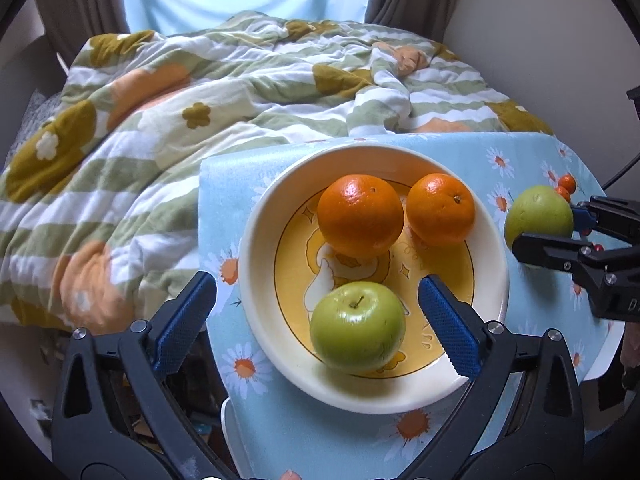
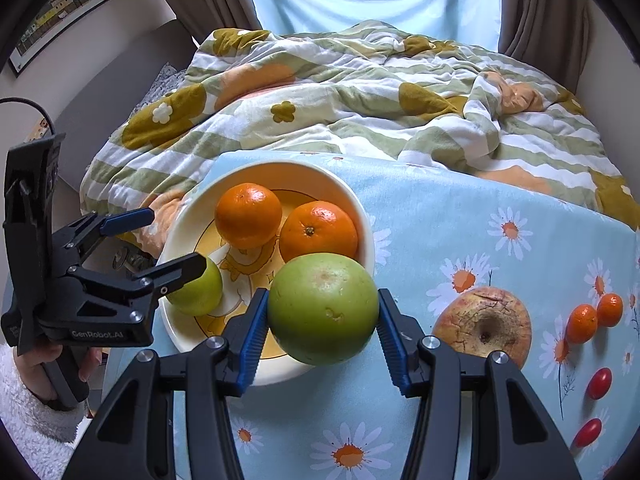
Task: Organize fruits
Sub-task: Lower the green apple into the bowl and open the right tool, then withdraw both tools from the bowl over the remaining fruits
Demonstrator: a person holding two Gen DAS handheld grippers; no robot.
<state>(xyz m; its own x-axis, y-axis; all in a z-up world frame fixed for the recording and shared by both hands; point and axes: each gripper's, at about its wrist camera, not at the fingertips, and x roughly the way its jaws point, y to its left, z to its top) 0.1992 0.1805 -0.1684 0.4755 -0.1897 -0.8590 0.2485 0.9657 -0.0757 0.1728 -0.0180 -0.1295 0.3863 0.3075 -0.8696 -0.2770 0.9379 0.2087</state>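
Observation:
A cream bowl (image 1: 256,248) with a yellow cartoon centre holds two oranges (image 1: 360,216) (image 1: 440,209) and a small green apple (image 1: 357,328). My left gripper (image 1: 316,320) is open, its blue pads on either side of that apple, not touching it. My right gripper (image 2: 322,332) is shut on a large green fruit (image 2: 323,307), held just right of the bowl (image 2: 368,240); it also shows in the left wrist view (image 1: 538,216). A blemished reddish apple (image 2: 484,326), two small tangerines (image 2: 582,323) and two cherry tomatoes (image 2: 599,383) lie on the cloth to the right.
The bowl stands on a small table with a light blue daisy cloth (image 2: 460,220). A rumpled flowered quilt (image 1: 180,120) on a bed lies behind and left of it. Curtains and a bright window are at the back.

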